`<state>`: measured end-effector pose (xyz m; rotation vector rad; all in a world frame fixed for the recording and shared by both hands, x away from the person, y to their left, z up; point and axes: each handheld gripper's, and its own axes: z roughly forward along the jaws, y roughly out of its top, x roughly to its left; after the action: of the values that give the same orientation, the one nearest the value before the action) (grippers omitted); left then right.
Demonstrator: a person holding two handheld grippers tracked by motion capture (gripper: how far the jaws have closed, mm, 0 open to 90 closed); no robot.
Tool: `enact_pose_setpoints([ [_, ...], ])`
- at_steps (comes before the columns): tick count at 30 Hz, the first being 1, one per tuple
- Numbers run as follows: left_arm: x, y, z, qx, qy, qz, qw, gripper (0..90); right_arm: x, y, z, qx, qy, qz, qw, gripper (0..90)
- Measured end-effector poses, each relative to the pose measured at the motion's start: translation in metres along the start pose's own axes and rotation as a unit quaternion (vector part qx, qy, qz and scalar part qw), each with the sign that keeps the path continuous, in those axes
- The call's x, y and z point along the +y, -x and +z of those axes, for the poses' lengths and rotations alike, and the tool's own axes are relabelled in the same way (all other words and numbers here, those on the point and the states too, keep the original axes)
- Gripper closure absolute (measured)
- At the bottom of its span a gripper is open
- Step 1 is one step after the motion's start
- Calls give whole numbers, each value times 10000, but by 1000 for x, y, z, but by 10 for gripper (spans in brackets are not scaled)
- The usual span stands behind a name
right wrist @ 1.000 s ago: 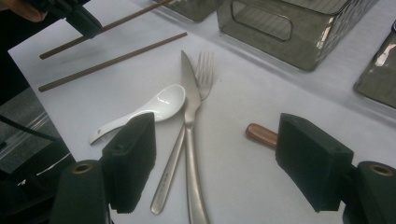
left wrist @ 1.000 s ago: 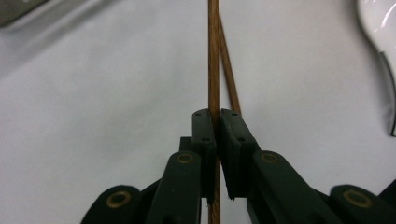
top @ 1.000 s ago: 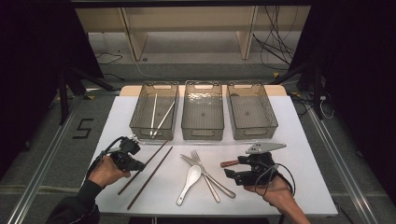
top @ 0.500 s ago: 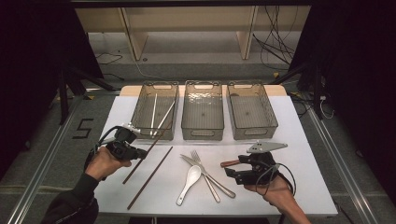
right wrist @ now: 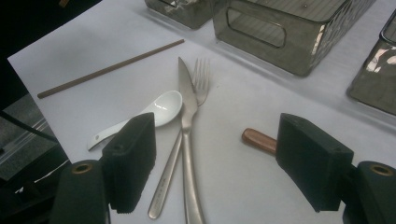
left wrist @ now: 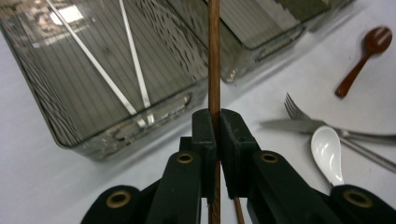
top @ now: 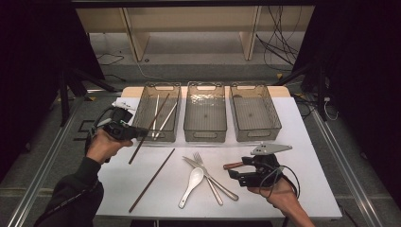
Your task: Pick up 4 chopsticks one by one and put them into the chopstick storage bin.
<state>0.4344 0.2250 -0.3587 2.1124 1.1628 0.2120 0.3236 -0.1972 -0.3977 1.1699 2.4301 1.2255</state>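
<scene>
My left gripper (top: 141,134) (left wrist: 214,135) is shut on a brown chopstick (top: 150,125) (left wrist: 214,56) and holds it off the table, slanted, with its far end over the left bin (top: 140,126) (left wrist: 70,137). That bin holds two pale chopsticks (top: 161,118) (left wrist: 133,60). A second brown chopstick (top: 152,179) (right wrist: 109,69) lies on the white table. My right gripper (top: 236,169) (right wrist: 217,149) rests open low over the table, its jaws either side of the knife (top: 210,178) (right wrist: 187,116) and fork (top: 208,177) (right wrist: 201,77) handles, touching nothing.
A white spoon (top: 191,182) (right wrist: 159,109) (left wrist: 327,149) lies beside the knife and fork. A wooden spoon (left wrist: 369,46) has its handle (right wrist: 259,140) by my right gripper's right jaw. The middle bin (top: 204,135) and right bin (top: 255,135) stand behind.
My left gripper has risen and moved toward the left bin with the brown chopstick, whose far end now reaches over the bin. The right gripper has stayed put.
</scene>
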Motion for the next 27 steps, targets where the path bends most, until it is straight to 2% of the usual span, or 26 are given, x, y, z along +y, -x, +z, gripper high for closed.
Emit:
enact_pose_setpoints([
  [8, 24, -11, -1, 147, 304, 5, 9994, 843, 1, 0, 0, 7, -2, 20, 10000, 298],
  [16, 45, -23, 9, 305, 497, -50, 9983, 843, 0, 1, 0, 20, 18, 27, 10000, 298],
  [27, 67, -44, 24, 570, 749, -272, 9952, 843, 1, 1, -1, 38, 20, 14, 10000, 298],
])
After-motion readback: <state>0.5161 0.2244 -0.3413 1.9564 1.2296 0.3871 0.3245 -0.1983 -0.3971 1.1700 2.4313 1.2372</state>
